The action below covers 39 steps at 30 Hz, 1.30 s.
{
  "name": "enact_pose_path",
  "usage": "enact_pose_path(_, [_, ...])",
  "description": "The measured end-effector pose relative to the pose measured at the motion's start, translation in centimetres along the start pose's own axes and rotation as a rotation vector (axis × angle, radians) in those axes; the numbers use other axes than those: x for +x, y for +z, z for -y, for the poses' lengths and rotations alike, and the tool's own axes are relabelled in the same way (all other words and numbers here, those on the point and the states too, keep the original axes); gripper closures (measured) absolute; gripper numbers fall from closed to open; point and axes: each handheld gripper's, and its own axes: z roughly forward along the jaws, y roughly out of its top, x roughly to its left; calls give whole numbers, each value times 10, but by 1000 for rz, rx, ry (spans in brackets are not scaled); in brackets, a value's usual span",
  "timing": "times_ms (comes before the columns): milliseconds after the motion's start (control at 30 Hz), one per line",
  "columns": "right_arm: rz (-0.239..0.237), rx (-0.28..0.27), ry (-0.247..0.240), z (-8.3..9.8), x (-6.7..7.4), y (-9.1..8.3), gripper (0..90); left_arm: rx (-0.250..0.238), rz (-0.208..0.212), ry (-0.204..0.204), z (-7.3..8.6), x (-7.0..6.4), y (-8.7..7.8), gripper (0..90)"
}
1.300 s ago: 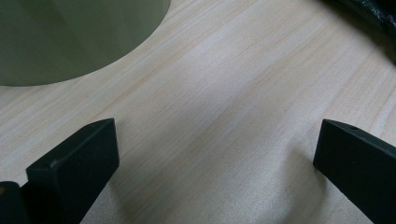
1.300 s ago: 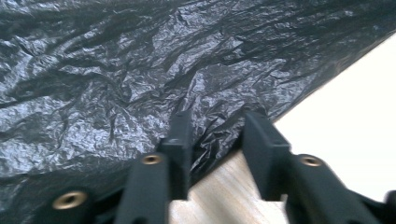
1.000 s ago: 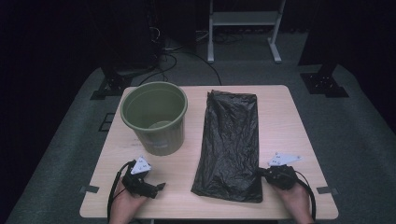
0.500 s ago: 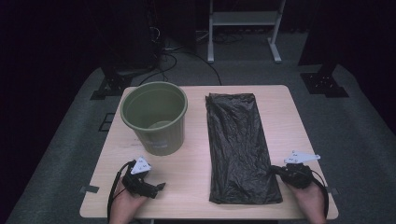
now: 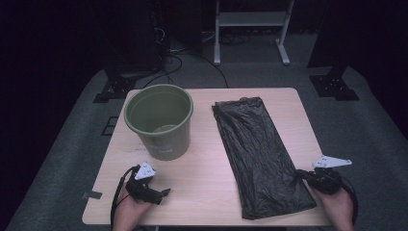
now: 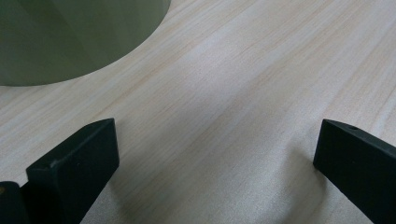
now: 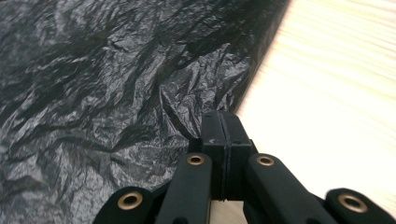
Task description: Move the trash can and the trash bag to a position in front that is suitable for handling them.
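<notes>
Black bag [image 5: 262, 154] bears no readable writing; right gripper [image 5: 304, 176] fingers pinch its edge.

Place: a lab or recording studio.
Walls: dark all round, black drapes.
Floor: grey carpet [image 5: 72, 144], loose cables [image 5: 178, 60].
Gear: a metal stand [image 5: 250, 29], black stand feet [image 5: 334, 86].
Centre: one light wooden table [image 5: 202, 168].

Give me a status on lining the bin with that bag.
Done: the crumpled black plastic bag lies flat on the light wooden table, beside the round olive-green plastic bin. In hand: the right gripper is shut on the bag's near right edge; the left gripper sits open over bare wood. Left: opening the bag and fitting it into the empty bin.
</notes>
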Motion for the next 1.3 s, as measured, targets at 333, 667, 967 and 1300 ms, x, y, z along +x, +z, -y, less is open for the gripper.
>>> enact_pose_path(333, [13,-51,20,-5,4,-10,687,0,0,0,0,0,0,0])
enact_pose_path(667, [-45,-27,-22,-30,36,13,533,0,0,0,0,0,0,0])
enact_pose_path(967, [-52,35,-59,-37,52,40,453,0,0,0,0,0,0,0])
enact_pose_path(1300, [-58,48,-87,-36,57,44,814,1,0,1,0,0,0,0])
